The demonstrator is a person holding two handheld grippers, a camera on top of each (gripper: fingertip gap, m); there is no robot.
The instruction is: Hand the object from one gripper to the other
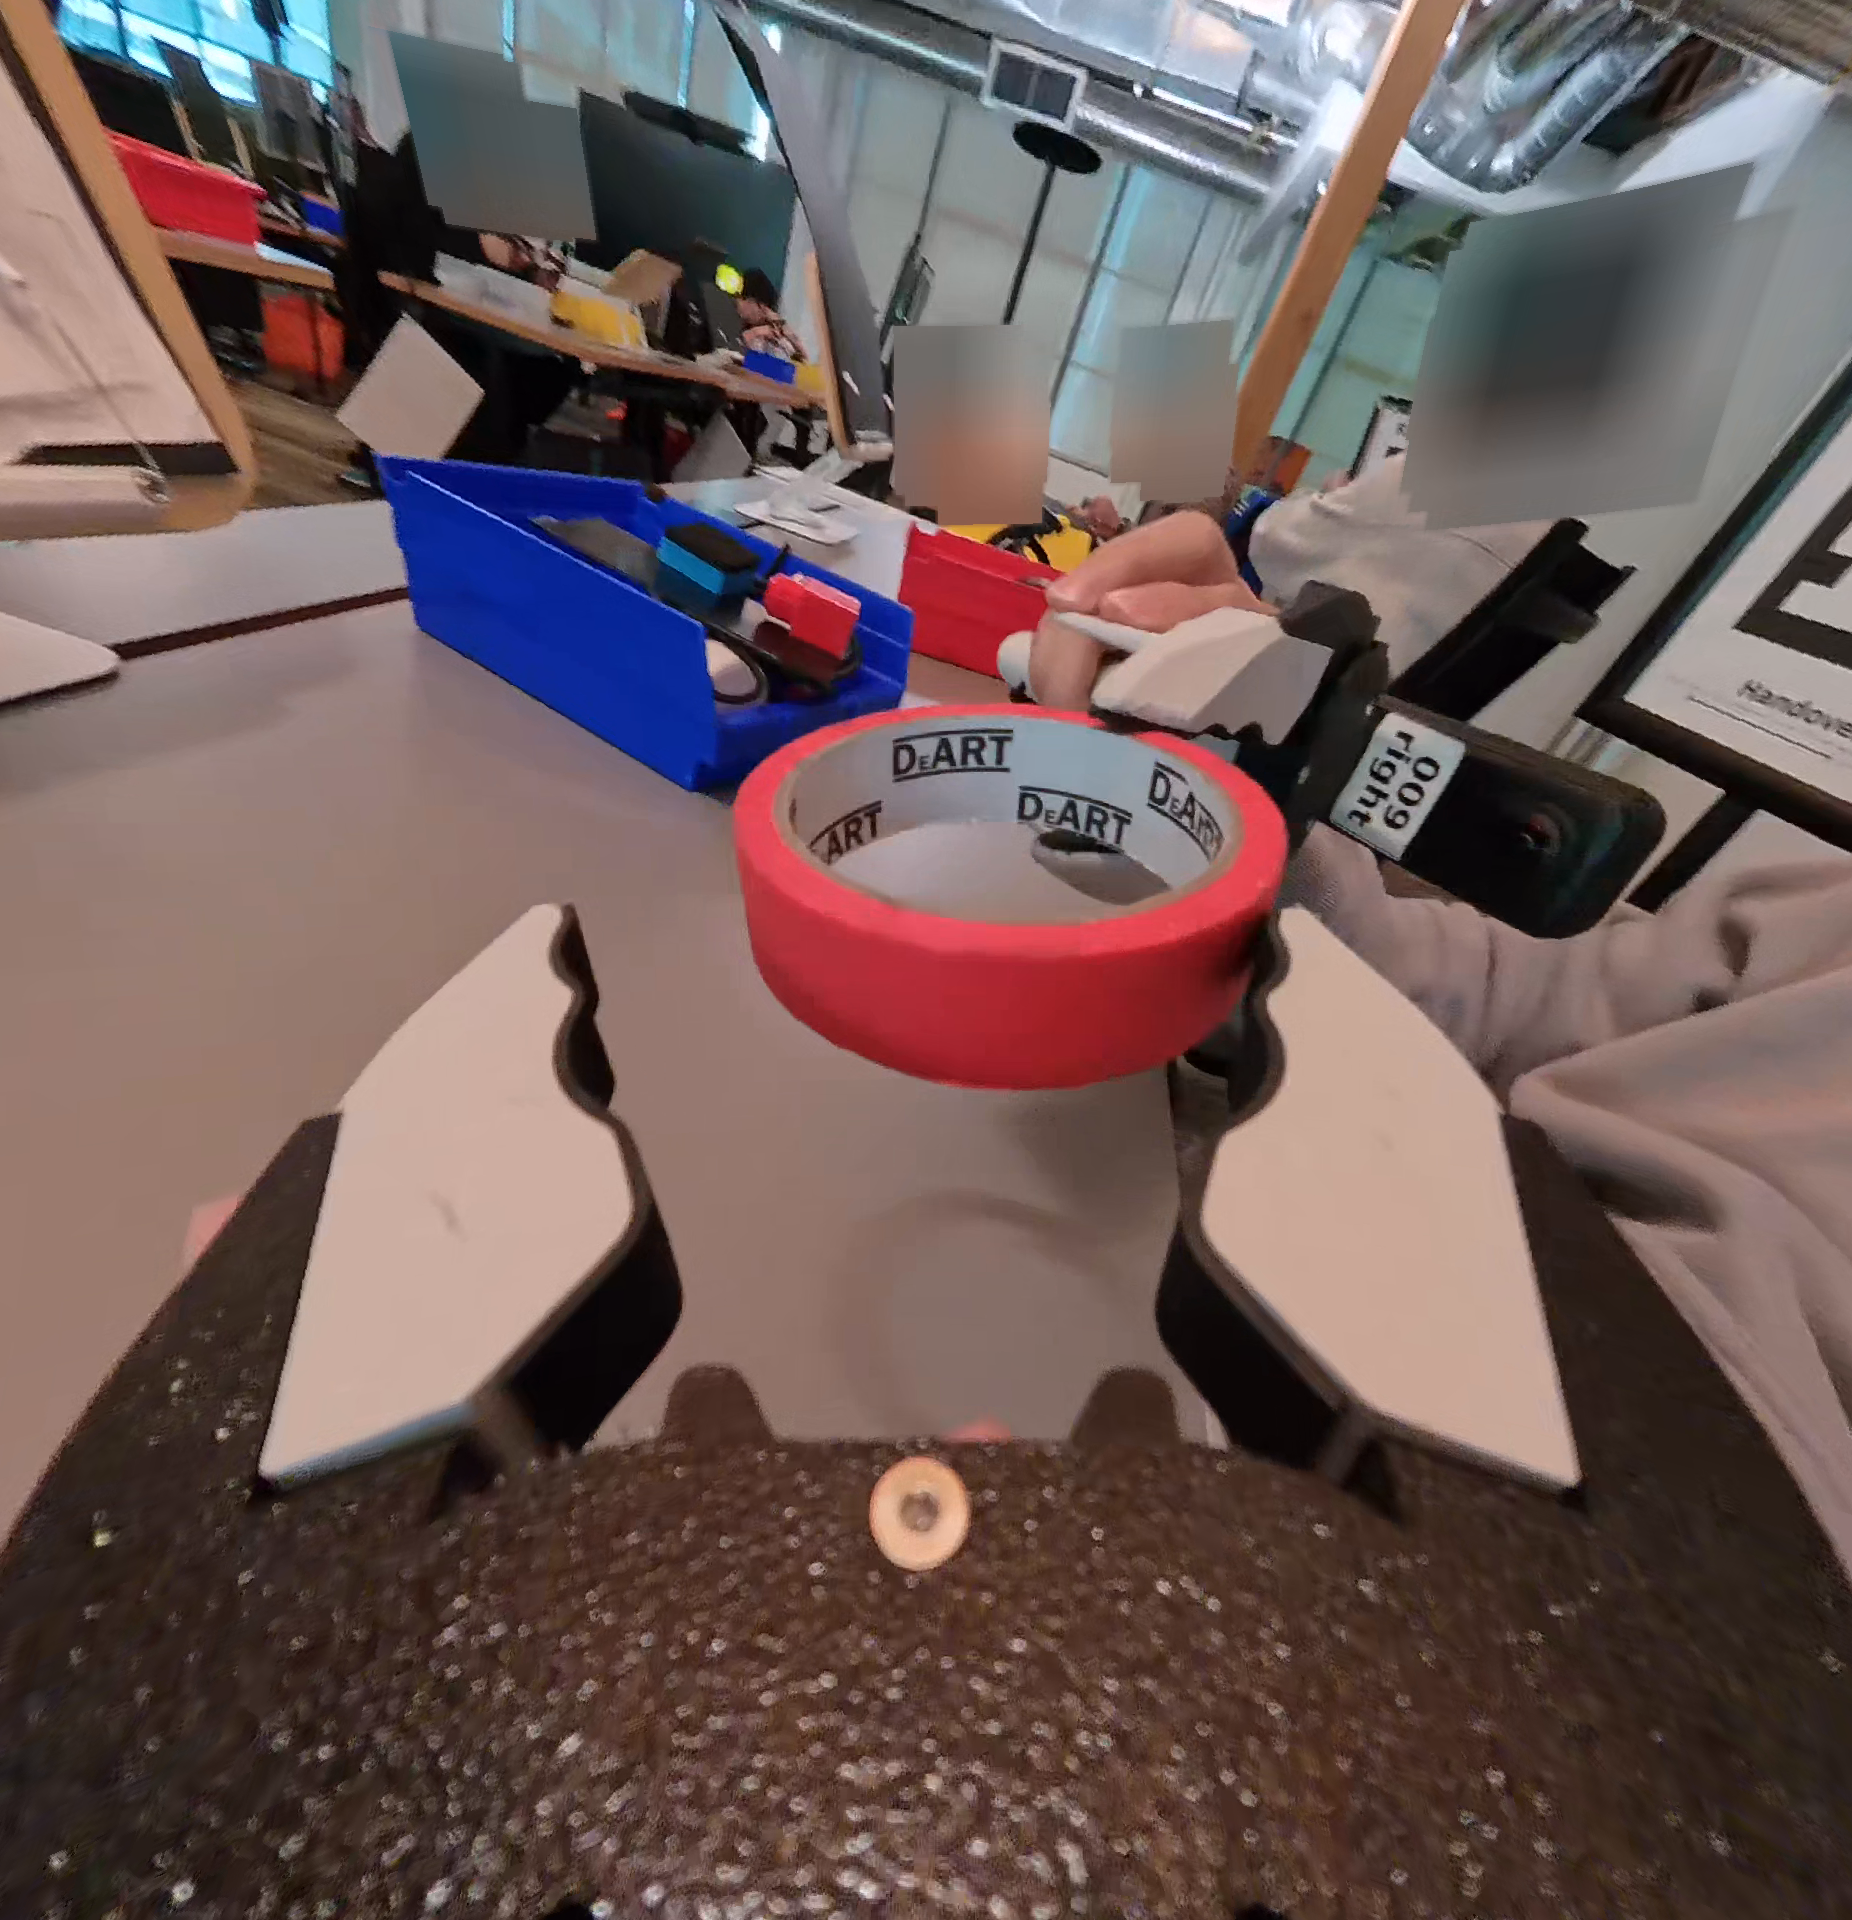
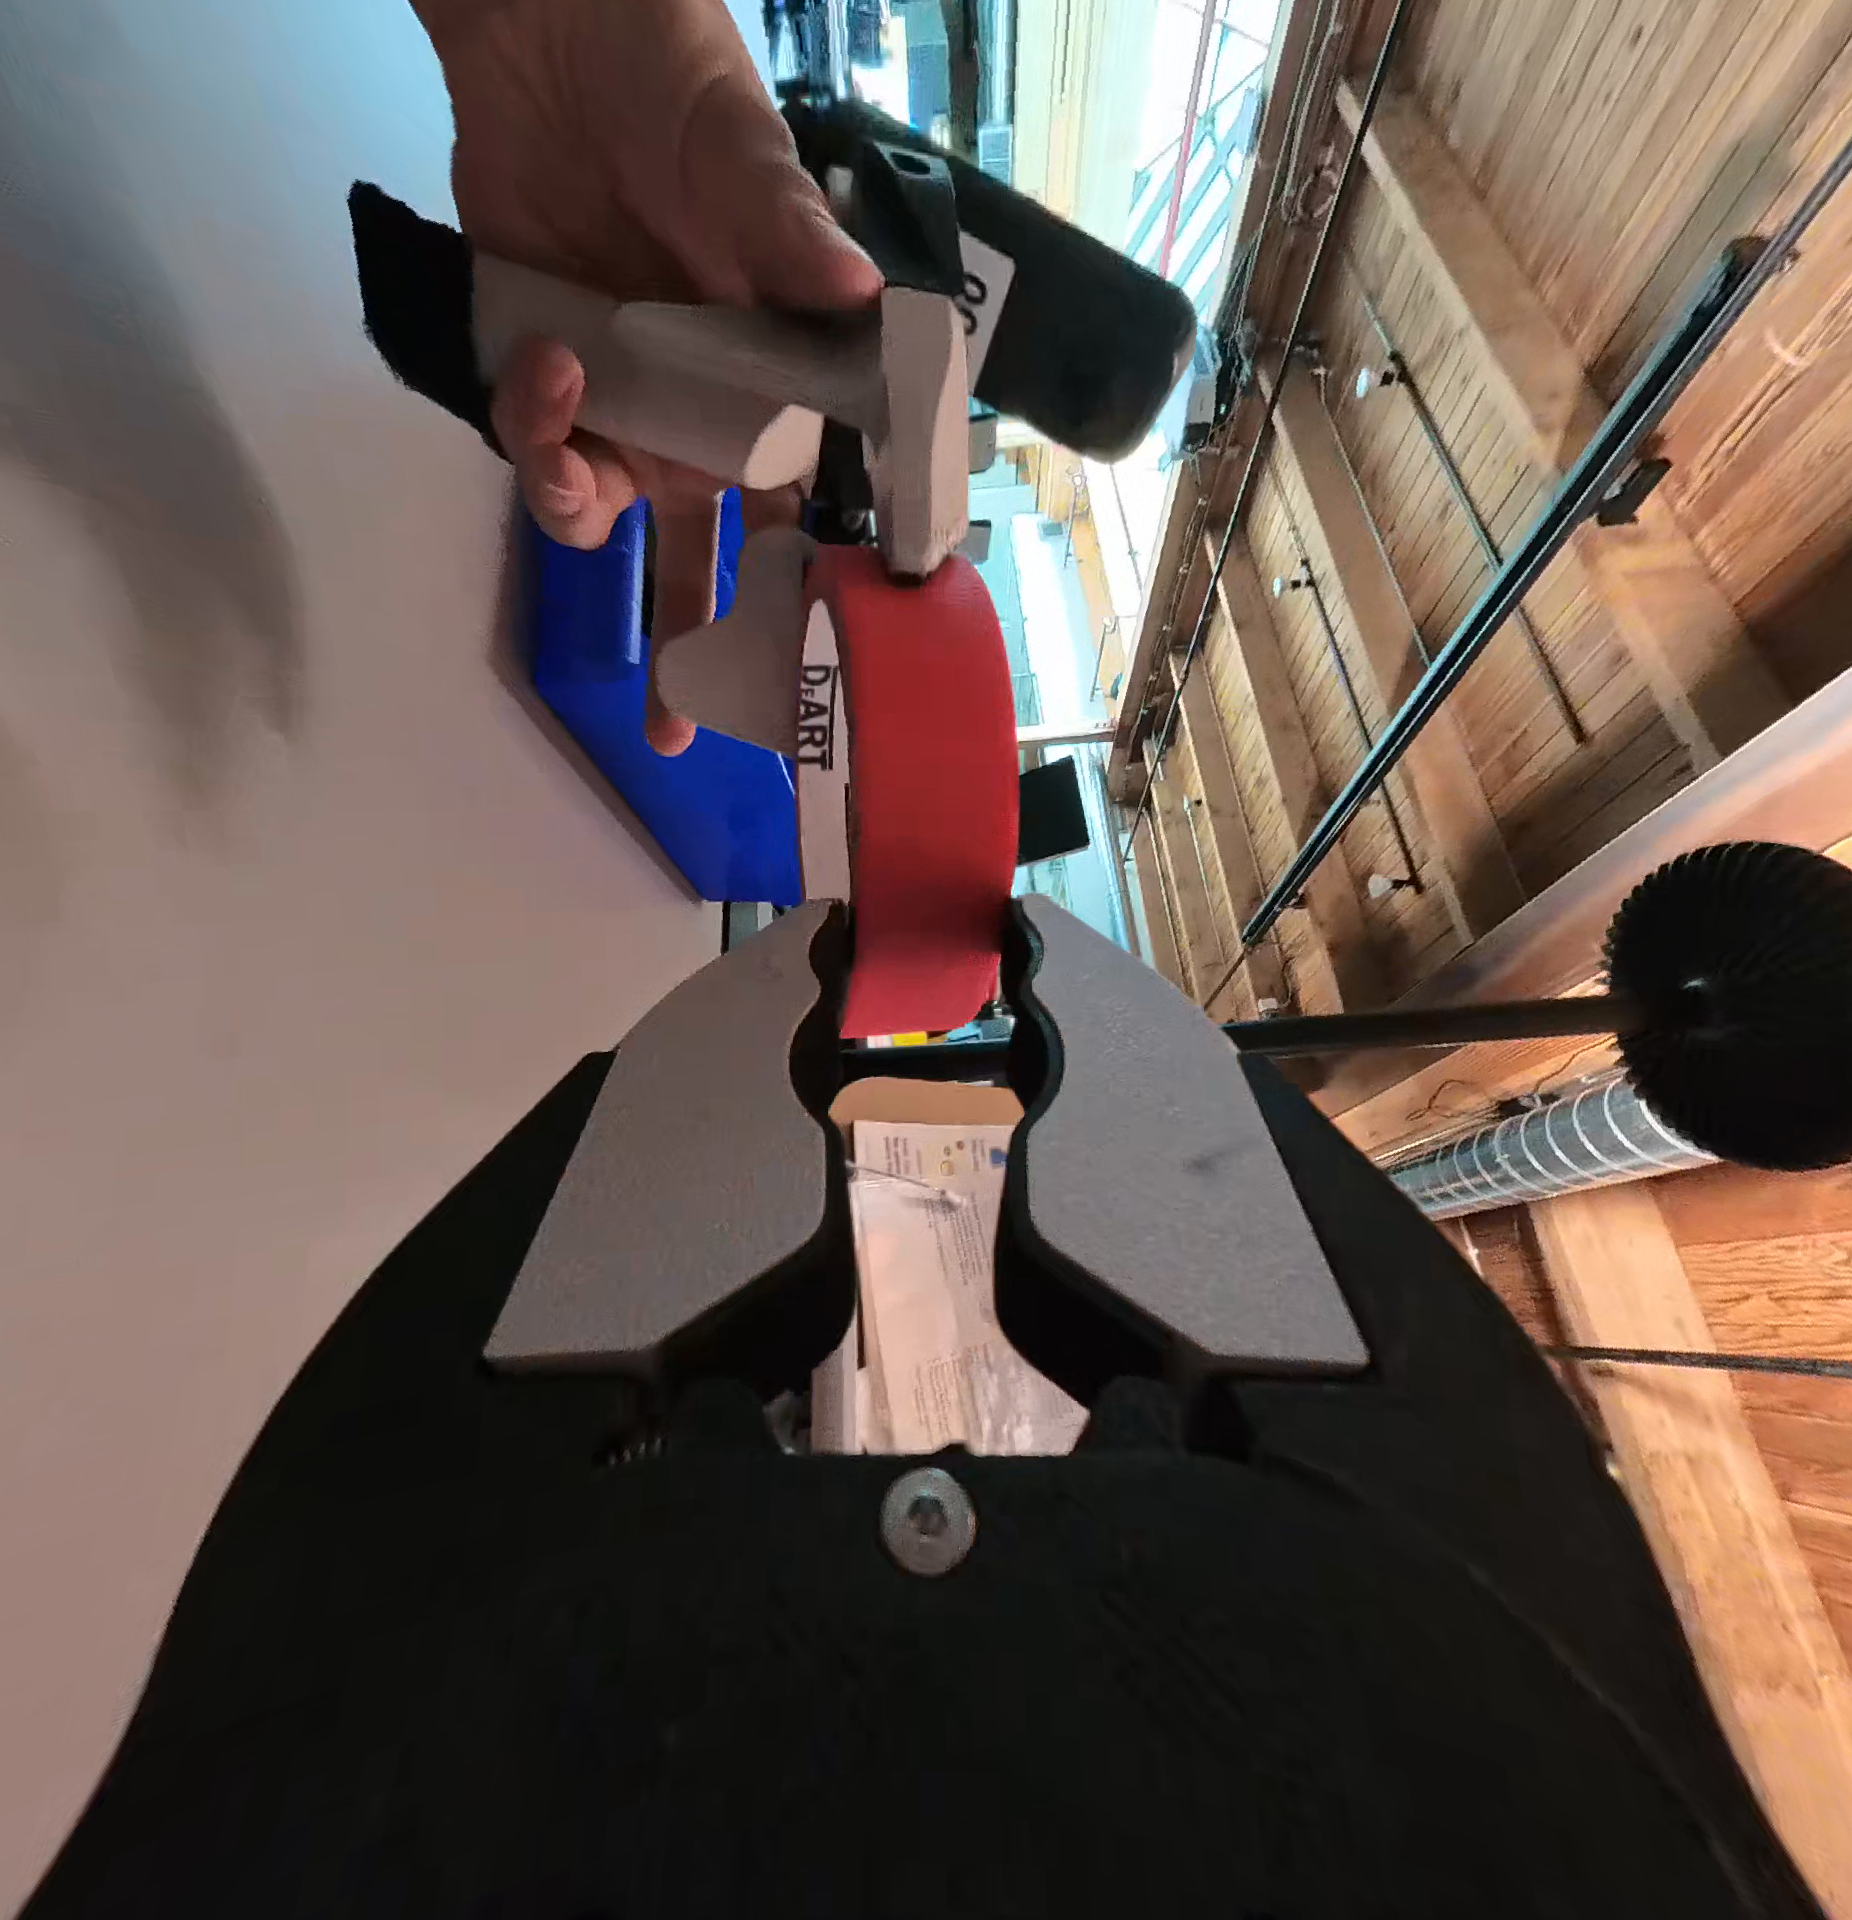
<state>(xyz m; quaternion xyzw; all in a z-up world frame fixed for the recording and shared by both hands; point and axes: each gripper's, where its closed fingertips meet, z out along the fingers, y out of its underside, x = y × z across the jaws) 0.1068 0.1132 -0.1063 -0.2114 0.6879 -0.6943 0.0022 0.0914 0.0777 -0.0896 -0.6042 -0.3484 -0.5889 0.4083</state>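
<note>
A red tape roll (image 1: 1005,997) hangs flat in the air above the grey table (image 1: 278,831). My left gripper (image 1: 917,930) is wide open. Its right fingertip (image 1: 1270,966) touches the roll's outer face, and its left finger stands well apart. My right gripper (image 1: 1130,738), held by a hand, reaches in from the far right and clamps the roll's rim from above and below. In the right wrist view, the right gripper (image 2: 927,925) is shut across the width of the tape roll (image 2: 932,790). The left gripper (image 2: 828,582) is open at the roll's far end.
A blue bin (image 1: 589,623) holding small gadgets stands on the table behind the roll, with a red bin (image 1: 963,613) to its right. It also shows in the right wrist view (image 2: 641,675). A grey sleeve (image 1: 1628,1039) fills the right side. A framed board (image 1: 1784,623) leans at the far right. Tip to tip, the grippers are about 6 cm apart.
</note>
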